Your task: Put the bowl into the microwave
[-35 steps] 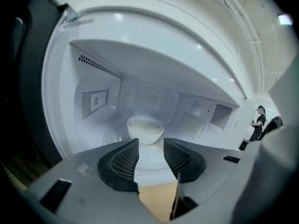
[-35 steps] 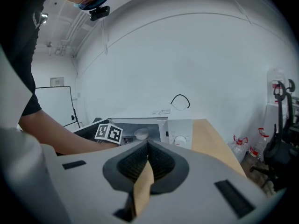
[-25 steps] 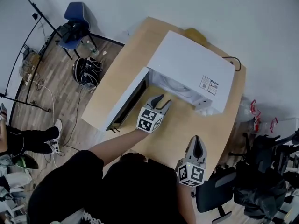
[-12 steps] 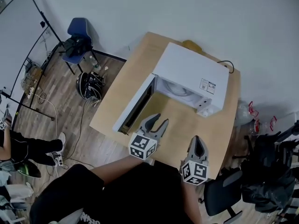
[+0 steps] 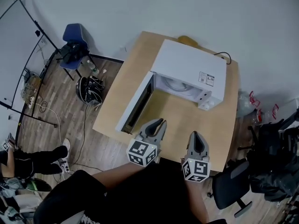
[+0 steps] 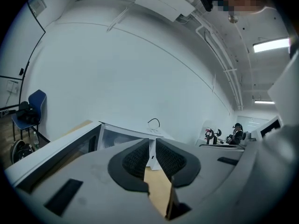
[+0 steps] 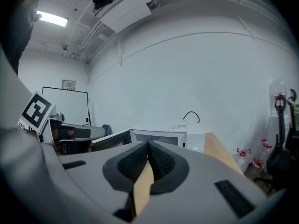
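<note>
Microwave (image 5: 191,64): white, upper centre of the table (image 5: 205,125); door (image 5: 135,104) swung fully left, so the cavity faces both grippers.
Bowl (image 5: 180,85): pale rounded shape inside the cavity, apparently already set in; detail unclear.
Left gripper (image 5: 161,122): lower centre, clear of the door; jaws just closed to a slit, nothing between them.
Right gripper (image 5: 195,134): just right of it, jaws together, empty, seemingly idle.
Outstanding: probably only closing the door.
</note>
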Demonstrator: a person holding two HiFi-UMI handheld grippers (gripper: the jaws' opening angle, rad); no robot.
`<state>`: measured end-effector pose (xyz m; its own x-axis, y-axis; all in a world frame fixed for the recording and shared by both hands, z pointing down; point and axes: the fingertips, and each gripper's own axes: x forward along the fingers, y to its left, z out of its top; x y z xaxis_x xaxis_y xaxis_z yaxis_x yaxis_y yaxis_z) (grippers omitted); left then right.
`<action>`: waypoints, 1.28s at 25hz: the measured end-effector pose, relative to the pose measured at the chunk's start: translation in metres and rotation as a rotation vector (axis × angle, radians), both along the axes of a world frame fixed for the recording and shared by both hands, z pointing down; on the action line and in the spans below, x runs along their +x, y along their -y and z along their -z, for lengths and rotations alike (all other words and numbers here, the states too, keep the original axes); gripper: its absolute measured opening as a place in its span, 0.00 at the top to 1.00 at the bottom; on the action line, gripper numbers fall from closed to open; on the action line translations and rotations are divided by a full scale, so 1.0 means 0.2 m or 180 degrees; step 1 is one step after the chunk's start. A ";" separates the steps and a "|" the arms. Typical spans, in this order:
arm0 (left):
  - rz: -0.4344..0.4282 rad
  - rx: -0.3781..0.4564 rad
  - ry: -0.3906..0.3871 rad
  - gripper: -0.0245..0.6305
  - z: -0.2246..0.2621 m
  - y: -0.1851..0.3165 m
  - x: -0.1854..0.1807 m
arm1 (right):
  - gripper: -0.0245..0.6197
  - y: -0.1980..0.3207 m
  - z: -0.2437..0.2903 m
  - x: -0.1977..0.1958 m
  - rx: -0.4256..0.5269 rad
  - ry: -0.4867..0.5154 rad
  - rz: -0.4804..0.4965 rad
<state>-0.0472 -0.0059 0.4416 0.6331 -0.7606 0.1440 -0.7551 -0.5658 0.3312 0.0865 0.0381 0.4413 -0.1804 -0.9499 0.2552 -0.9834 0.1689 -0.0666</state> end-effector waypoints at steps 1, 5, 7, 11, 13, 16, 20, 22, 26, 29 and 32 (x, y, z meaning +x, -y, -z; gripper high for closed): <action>0.0006 0.0019 0.0014 0.89 0.01 0.00 0.00 | 0.87 0.00 0.00 0.00 -0.0002 0.0012 -0.0014; 0.0041 0.0101 0.0042 0.92 0.04 0.01 0.00 | 0.87 0.02 0.03 0.01 0.0005 0.0051 -0.0034; 0.0020 0.0104 0.0051 0.93 0.04 0.02 0.02 | 0.87 0.03 0.04 0.00 0.0043 -0.0018 -0.0017; -0.0048 0.0232 0.0135 0.93 0.06 0.02 0.06 | 0.87 0.04 0.05 0.01 0.0066 -0.0109 -0.0014; -0.0075 0.0382 0.0188 0.93 0.10 0.02 0.08 | 0.87 0.05 0.06 0.01 0.0079 -0.0121 -0.0017; -0.0098 0.0433 0.0185 0.93 0.12 0.04 0.11 | 0.87 0.06 0.06 0.04 0.0091 -0.0136 -0.0050; -0.0083 0.0385 0.0195 0.93 0.11 0.07 0.12 | 0.87 0.08 0.07 0.07 0.0086 -0.0153 -0.0080; -0.0080 0.0360 0.0194 0.93 0.10 0.08 0.13 | 0.87 0.09 0.08 0.08 0.0090 -0.0165 -0.0095; -0.0085 0.0332 0.0182 0.93 0.09 0.09 0.15 | 0.87 0.11 0.08 0.10 0.0091 -0.0179 -0.0104; -0.0085 0.0309 0.0173 0.93 0.08 0.10 0.16 | 0.87 0.12 0.08 0.12 0.0104 -0.0186 -0.0094; -0.0055 0.0251 0.0146 0.93 0.07 0.12 0.17 | 0.87 0.13 0.08 0.13 0.0109 -0.0182 -0.0082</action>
